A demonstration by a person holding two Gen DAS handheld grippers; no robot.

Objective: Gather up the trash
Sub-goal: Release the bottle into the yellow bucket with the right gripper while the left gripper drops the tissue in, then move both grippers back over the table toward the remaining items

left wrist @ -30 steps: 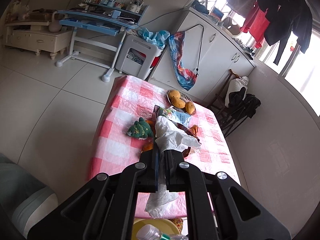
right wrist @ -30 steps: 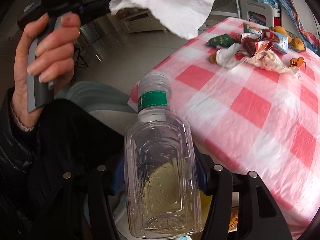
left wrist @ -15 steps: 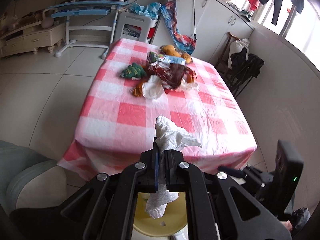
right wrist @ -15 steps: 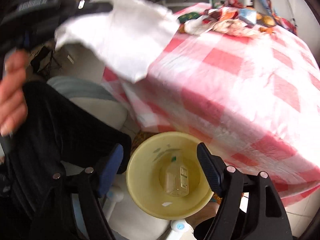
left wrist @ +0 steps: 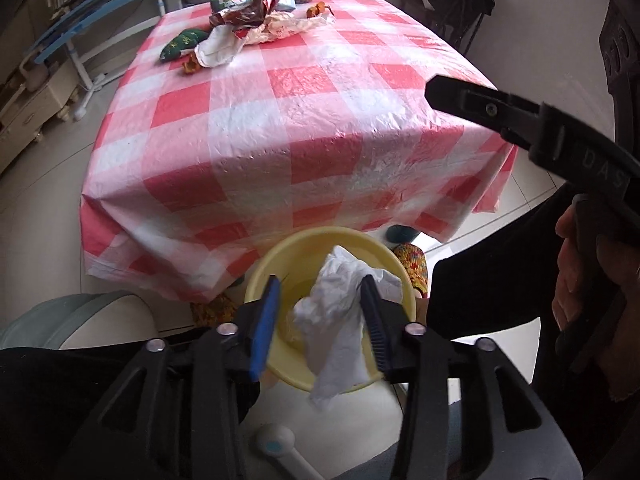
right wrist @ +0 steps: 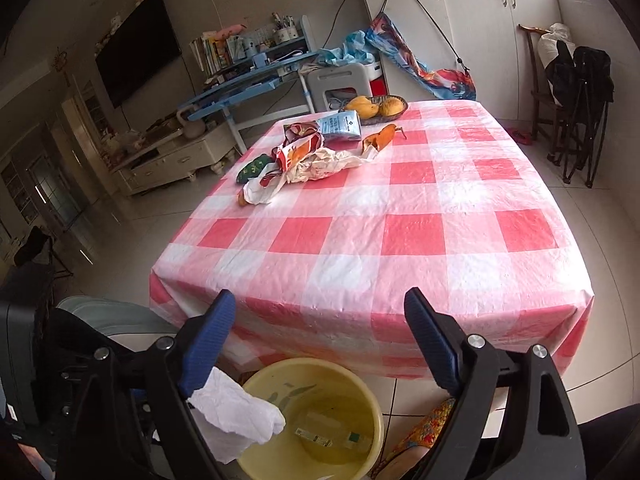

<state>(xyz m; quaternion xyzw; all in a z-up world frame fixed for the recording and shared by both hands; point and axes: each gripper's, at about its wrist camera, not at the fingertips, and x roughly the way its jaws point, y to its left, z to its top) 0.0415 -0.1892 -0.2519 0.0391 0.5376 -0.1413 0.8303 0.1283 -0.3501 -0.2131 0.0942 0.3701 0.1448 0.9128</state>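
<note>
tissue (left wrist: pixel 340 312): white, crumpled, hanging over the bin, against one finger of the parted jaws
bottle (right wrist: pixel 332 436): clear, green label, lying on its side in the bin
bin (right wrist: pixel 256 456): yellow, round, on the floor at the table's edge
wrappers (right wrist: pixel 308 156): crumpled heap at the table's far end

Pale tiled floor (right wrist: pixel 592 216), white cabinets (right wrist: pixel 472 32)

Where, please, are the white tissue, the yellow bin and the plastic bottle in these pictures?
white tissue (left wrist: pixel 344 312), left wrist view, on its crumpled middle, between the claw fingers.
yellow bin (right wrist: pixel 370 404), right wrist view, on its right rim.
plastic bottle (right wrist: pixel 332 436), right wrist view, on its body, lying in the bin.
</note>
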